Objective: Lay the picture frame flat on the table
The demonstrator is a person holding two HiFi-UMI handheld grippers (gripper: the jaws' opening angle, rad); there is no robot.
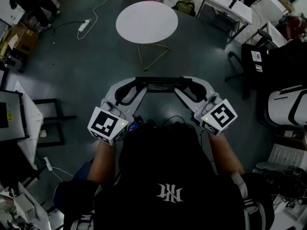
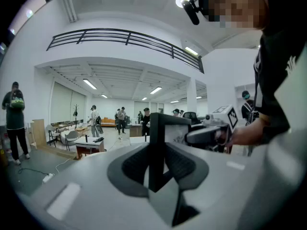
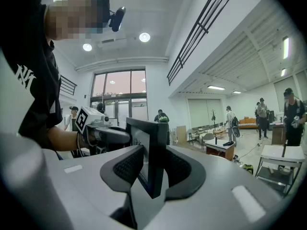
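The black picture frame (image 1: pixel 160 83) hangs in the air in front of the person, upright and seen edge-on from above as a dark bar. My left gripper (image 1: pixel 135 84) is shut on its left end and my right gripper (image 1: pixel 188 84) on its right end. In the left gripper view the frame's edge (image 2: pixel 158 133) stands clamped between the dark pads (image 2: pixel 132 166), with the right gripper's marker cube (image 2: pixel 224 116) behind it. The right gripper view shows the frame (image 3: pixel 152 138), with a pale picture in it, pinched the same way. The round white table (image 1: pixel 146 22) stands ahead, apart from the frame.
Grey floor lies below. A power strip with cable (image 1: pixel 85 25) lies to the table's left. A white desk (image 1: pixel 225 4) and an office chair (image 1: pixel 249 66) stand at the right, and black stands (image 1: pixel 48 123) at the left. Several people stand far off (image 2: pixel 120 119).
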